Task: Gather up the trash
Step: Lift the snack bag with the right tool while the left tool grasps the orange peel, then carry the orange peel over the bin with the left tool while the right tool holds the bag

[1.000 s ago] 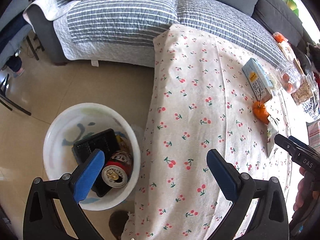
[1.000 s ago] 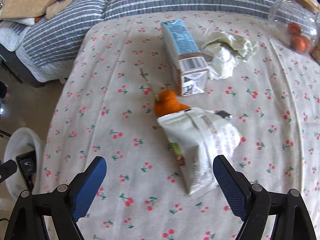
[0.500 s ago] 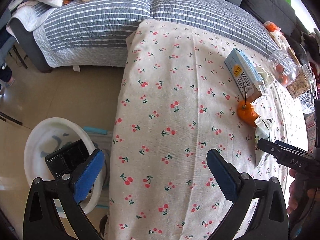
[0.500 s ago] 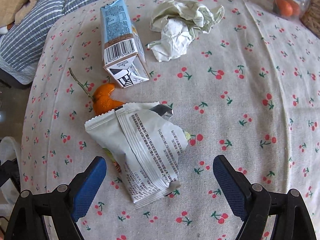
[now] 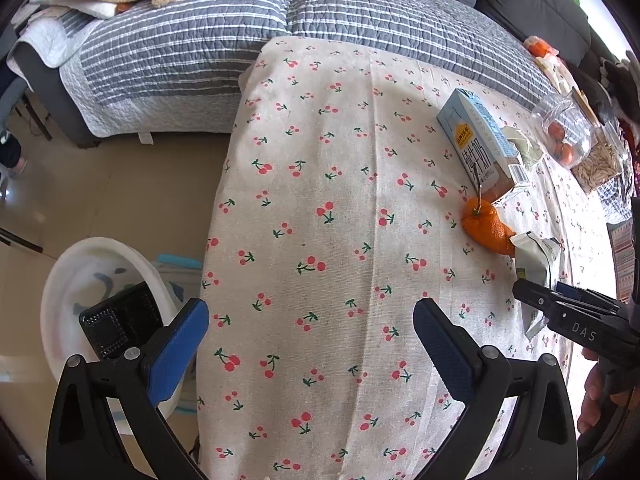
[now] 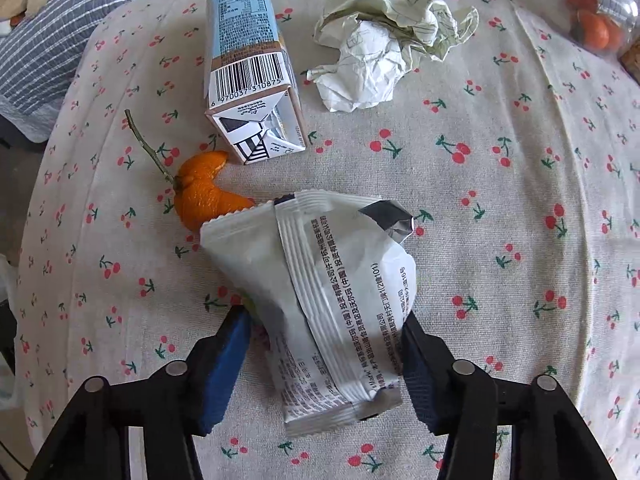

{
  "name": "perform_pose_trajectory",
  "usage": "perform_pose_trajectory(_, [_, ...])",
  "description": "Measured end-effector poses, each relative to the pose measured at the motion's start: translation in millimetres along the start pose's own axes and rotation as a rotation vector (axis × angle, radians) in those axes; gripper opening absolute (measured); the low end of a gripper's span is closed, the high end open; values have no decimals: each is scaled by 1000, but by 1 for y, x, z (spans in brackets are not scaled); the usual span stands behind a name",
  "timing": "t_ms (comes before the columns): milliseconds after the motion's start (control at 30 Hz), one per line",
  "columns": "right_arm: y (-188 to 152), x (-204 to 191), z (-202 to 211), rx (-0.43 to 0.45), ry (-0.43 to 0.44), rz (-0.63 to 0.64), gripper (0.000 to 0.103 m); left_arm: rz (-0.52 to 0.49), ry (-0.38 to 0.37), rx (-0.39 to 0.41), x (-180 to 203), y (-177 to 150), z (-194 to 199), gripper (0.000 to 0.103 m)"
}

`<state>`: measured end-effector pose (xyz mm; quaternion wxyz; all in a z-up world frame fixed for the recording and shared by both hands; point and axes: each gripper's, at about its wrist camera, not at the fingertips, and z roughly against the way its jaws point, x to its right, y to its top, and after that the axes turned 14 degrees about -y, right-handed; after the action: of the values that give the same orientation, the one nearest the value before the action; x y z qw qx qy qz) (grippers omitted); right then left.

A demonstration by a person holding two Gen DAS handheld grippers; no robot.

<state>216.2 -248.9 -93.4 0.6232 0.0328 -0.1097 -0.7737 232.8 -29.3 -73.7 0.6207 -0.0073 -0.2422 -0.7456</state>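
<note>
On the cherry-print tablecloth (image 6: 500, 208) lie a white snack wrapper (image 6: 320, 280), an orange peel with a stem (image 6: 200, 196), a blue milk carton (image 6: 248, 64) and crumpled paper (image 6: 384, 44). My right gripper (image 6: 326, 344) is open, and its blue fingers flank the wrapper's near end, close to its sides. My left gripper (image 5: 310, 344) is open and empty above the table's left part. In the left wrist view the wrapper (image 5: 534, 260), the peel (image 5: 486, 228), the carton (image 5: 476, 146) and the right gripper (image 5: 576, 320) show at the right.
A white bin (image 5: 76, 280) stands on the floor left of the table, with a black tray (image 5: 116, 324) in it. A grey striped sofa (image 5: 240, 40) lies behind. A clear jar of oranges (image 5: 564, 140) and a snack container (image 5: 598, 164) sit at the far right.
My right gripper has moved forward and down onto the wrapper, and its fingers have narrowed around it. My left gripper has swung right from over the bin to over the table.
</note>
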Motion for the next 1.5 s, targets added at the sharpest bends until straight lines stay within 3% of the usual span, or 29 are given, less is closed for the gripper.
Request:
perform_pose_trajectory(100, [-5,14,4,-1,16,-7,55,-12,-28,-9,17,2,-8,103])
perform_pose_trajectory(367, [-17,72,22,28,29,-87,54,-14,-196,-1,78,11,-38,100])
perform_pose_trajectory(467, [-22,93,22,22,28,-129,54,-18,-246,7,96,17,-49,89])
perform_pose_trajectory(533, [-24,104,22,16,28,-152,54,-20,-266,17,104,19,-57,73])
perform_pose_trajectory(633, [-28,119,23,14,27,-177,54,-14,-259,27,111,22,-69,55])
perform_pose_trajectory(867, [-32,140,26,23,25,-196,54,63,-269,84,108,30,-78,48])
perform_pose_trajectory(1067, [-35,146,25,22,24,-192,54,38,-194,67,110,30,-85,34])
perform_pose_trajectory(1233, [-38,149,26,30,12,-184,54,7,-187,38,110,28,-81,21])
perform_pose_trajectory(1500, [-44,145,34,36,8,-191,54,-33,-190,24,102,18,-61,15])
